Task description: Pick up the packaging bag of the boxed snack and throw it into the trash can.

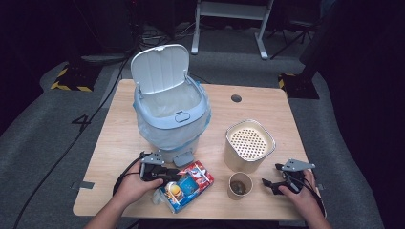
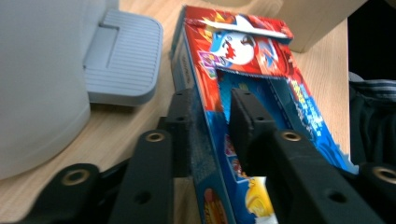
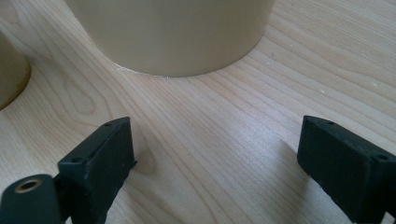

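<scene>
left gripper (image 2: 210,119): jaws straddle one long side wall of the snack box (image 1: 188,185), about pinching it | box: on bench (image 1: 119,143) by the bin (image 1: 169,112), long side running along my jaws | right gripper (image 3: 215,154): spread wide, farther off

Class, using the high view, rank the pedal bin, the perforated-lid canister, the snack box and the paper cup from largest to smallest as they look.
1. Pale blue plastic pedal bin
2. Beige round canister
3. Red-and-blue cardboard snack box
4. Small brown paper cup

light: bright tabletop — dark surround | focus: close-ups soft — jaws blurred
</scene>
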A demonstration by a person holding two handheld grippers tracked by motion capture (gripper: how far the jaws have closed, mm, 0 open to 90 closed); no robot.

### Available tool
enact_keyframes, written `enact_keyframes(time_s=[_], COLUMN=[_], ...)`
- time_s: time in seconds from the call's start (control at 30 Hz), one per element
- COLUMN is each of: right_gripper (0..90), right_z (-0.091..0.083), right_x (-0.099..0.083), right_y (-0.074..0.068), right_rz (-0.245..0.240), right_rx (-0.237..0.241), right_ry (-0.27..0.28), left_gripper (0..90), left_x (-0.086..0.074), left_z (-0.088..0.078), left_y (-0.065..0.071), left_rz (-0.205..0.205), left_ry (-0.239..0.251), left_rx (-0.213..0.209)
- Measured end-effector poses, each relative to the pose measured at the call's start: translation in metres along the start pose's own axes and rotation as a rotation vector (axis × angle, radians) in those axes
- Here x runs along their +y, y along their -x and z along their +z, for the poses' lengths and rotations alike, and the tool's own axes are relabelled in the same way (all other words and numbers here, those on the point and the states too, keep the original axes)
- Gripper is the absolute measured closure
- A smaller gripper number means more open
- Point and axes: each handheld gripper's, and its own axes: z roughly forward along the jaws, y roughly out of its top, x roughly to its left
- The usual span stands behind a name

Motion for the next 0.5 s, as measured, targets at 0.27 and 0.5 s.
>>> enact_keyframes(time_s=[0.27, 0.5], right_gripper=[10.9, 10.9], right_z=[0.0, 0.0], right_x=[0.0, 0.0], right_y=[0.0, 0.0], right_rz=[0.0, 0.0], right_rx=[0.0, 0.0], right_ry=[0.0, 0.0], left_gripper=[85.0, 88.7], left_x=[0.002, 0.006], left_z=[-0.002, -0.01], left_y=[0.001, 0.005], left_rz=[0.017, 0.014], left_ry=[-0.032, 0.025], left_rx=[0.05, 0.064])
